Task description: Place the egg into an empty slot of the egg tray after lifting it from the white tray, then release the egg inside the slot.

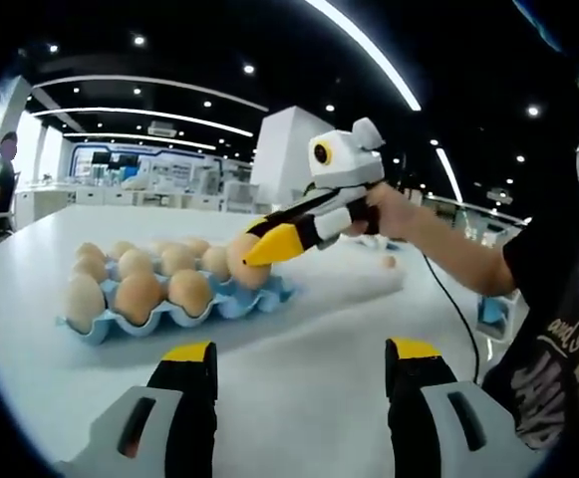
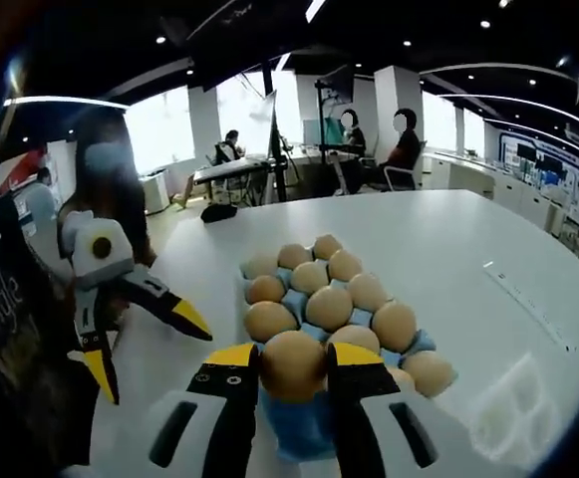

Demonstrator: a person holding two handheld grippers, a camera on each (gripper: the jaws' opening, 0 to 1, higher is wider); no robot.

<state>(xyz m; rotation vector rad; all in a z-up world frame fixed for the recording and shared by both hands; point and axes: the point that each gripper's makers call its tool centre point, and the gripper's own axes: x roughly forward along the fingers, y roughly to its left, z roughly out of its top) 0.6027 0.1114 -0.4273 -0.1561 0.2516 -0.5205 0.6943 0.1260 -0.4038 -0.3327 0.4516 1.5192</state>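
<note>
A blue egg tray (image 1: 231,303) with several brown eggs lies on the white table. In the left gripper view my right gripper (image 1: 261,239) comes in from the right, shut on a brown egg (image 1: 243,263) held just above the tray's right end. In the right gripper view that egg (image 2: 293,365) sits between the yellow-tipped jaws of the right gripper (image 2: 293,354), over the near edge of the egg tray (image 2: 304,433). My left gripper (image 1: 301,351) stands open in front of the tray, holding nothing. It also appears at the left (image 2: 147,349). The white tray (image 2: 518,408) lies to the right.
One loose egg (image 1: 390,262) rests beyond the right gripper on the pale tray. The person's arm and dark shirt (image 1: 548,329) fill the right side. People sit at desks (image 2: 404,149) far behind the table. Bare tabletop (image 2: 488,239) stretches beyond the egg tray.
</note>
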